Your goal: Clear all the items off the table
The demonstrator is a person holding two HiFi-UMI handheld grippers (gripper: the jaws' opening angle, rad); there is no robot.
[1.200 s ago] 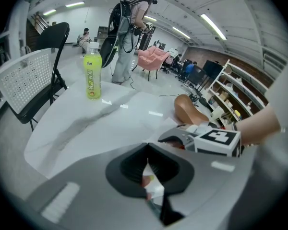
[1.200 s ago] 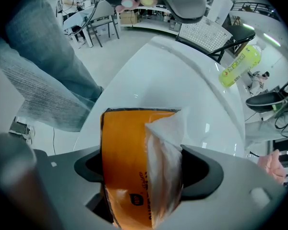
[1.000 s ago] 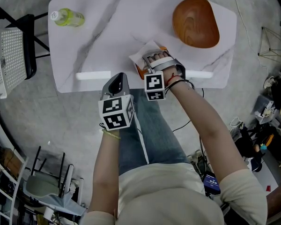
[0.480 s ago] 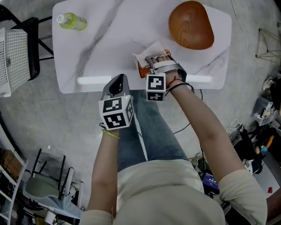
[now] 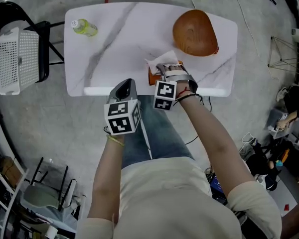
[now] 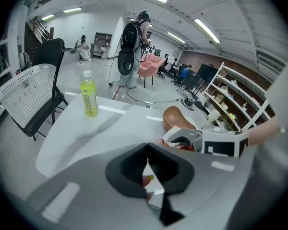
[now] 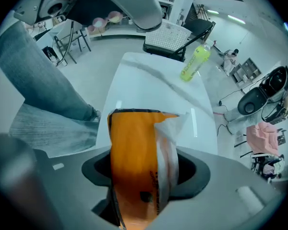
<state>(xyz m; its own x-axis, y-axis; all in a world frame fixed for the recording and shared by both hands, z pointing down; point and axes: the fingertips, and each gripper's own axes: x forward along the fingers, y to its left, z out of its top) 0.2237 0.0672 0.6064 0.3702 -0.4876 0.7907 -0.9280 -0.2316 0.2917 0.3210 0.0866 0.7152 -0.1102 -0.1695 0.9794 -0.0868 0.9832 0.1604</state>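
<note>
Clamping the orange plastic packet (image 7: 132, 152) at the white marbled worktop's (image 5: 119, 39) front edge, the right tool (image 5: 168, 69) has jaws just closed on it, presumably for removal; the left tool (image 6: 147, 171) is pinched shut, empty.

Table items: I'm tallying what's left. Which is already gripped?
The orange packet: the right gripper, whose jaws have just been closing, clamps it. The green bottle and wooden bowl sit untouched on the table.

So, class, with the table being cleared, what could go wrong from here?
The right gripper, jaws just closed, pinches the orange plastic packet with a loose white tissue alongside; the tissue might slip out. Carrying it toward the white mesh basket on the chair could knock over the upright green drink bottle.
</note>
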